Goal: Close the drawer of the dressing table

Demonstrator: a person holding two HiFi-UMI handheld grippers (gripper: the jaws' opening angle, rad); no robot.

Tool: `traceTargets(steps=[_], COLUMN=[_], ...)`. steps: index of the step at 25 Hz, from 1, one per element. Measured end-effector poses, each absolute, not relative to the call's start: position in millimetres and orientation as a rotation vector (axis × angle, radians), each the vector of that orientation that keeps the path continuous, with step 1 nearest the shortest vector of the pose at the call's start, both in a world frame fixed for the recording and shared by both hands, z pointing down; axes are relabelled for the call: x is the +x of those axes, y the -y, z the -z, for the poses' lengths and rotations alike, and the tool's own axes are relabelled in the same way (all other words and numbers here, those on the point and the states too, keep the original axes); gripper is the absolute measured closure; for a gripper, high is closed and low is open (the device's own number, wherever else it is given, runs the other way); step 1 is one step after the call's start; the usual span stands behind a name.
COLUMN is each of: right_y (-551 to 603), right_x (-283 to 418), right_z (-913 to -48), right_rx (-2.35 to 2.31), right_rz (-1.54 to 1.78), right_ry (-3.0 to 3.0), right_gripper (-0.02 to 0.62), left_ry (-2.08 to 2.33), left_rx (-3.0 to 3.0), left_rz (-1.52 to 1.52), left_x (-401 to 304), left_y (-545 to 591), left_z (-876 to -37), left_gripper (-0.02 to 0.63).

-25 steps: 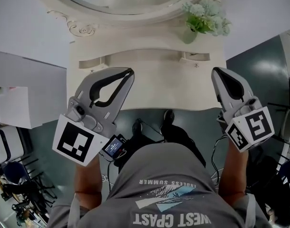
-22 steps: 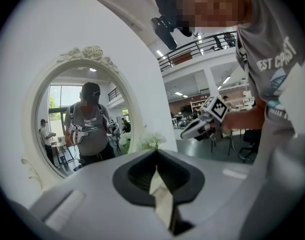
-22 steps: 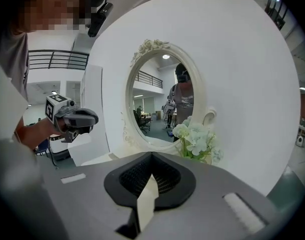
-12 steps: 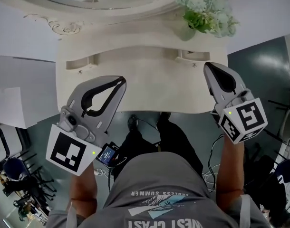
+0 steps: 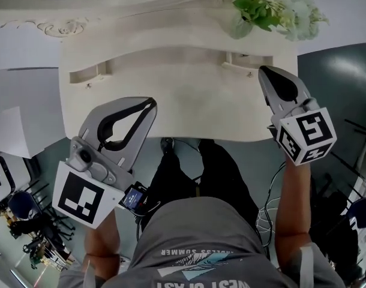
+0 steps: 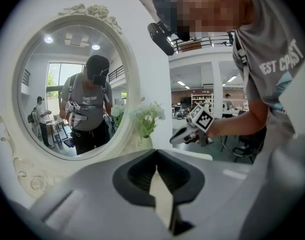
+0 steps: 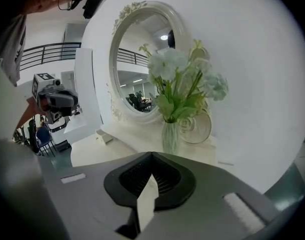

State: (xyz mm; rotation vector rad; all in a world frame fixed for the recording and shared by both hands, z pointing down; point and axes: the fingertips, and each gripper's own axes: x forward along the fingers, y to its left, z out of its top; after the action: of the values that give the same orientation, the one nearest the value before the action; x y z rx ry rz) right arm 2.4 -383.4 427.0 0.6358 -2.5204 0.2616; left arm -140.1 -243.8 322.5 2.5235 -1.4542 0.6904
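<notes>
**While both claws hover shut, which drawer are we closing?**

Since the head view looks almost straight down, you mostly get the cream top of the dressing table (image 5: 189, 101). The left claw (image 5: 153, 101) hangs over the front left part and the right claw (image 5: 262, 71) over the back right. At the back of the top sit two little drawer boxes with knobs, a left drawer box (image 5: 87, 75) and a right drawer box (image 5: 248, 60). The right one is just ahead of the right claw's tip. Honestly I can't tell from above whether either is pulled out, and anything under the front edge is hidden by the top.

Left gripper view: jaws clenched tip to tip, nothing between them. Beyond them you see the round mirror (image 6: 67, 84) with the person reflected in it, the flowers (image 6: 147, 116), and the other claw out to the right.

Right gripper view: same deal, jaws pressed together and empty. The vase (image 7: 170, 136) stands dead ahead and quite near, with the left drawer box further off along the top.

What I'd worry about:
- That vase is close to the right claw's line, so a sideways drift could tip it.
- A narrow shut tip pushing a small drawer face may skid off the knob.
- It may also shove one corner and jam the drawer crooked.
- Pushing hard could slide the whole box back instead of closing it.
</notes>
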Motion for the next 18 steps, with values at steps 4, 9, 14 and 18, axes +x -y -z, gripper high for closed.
traceTargets(steps=[4, 9, 14, 18], right_y=[390.4, 392.8, 392.4, 392.2], right_x=[8.5, 15.3, 21.5, 26.2], right_z=[-458.9, -496.2, -532.6, -556.2], right_rx=[0.624, 0.586, 0.556, 0.542], right_rz=[-0.280, -0.300, -0.319, -0.327], right_ry=[2.482, 2.427, 2.372, 2.340], right_gripper=[0.594, 0.592, 0.592, 0.576], left_ry=[1.424, 1.391, 1.367, 1.357], left_rx=[2.516, 2.505, 2.495, 2.486], left_rz=[-0.697, -0.707, -0.707, -0.709], left_x=[-134.1, -129.9, -125.3, -123.6], left_y=[251.7, 262.5, 271.3, 276.6], left_z=[-338.1, -355.2, -372.1, -383.6], left_gripper=[0.603, 0.603, 0.603, 0.603])
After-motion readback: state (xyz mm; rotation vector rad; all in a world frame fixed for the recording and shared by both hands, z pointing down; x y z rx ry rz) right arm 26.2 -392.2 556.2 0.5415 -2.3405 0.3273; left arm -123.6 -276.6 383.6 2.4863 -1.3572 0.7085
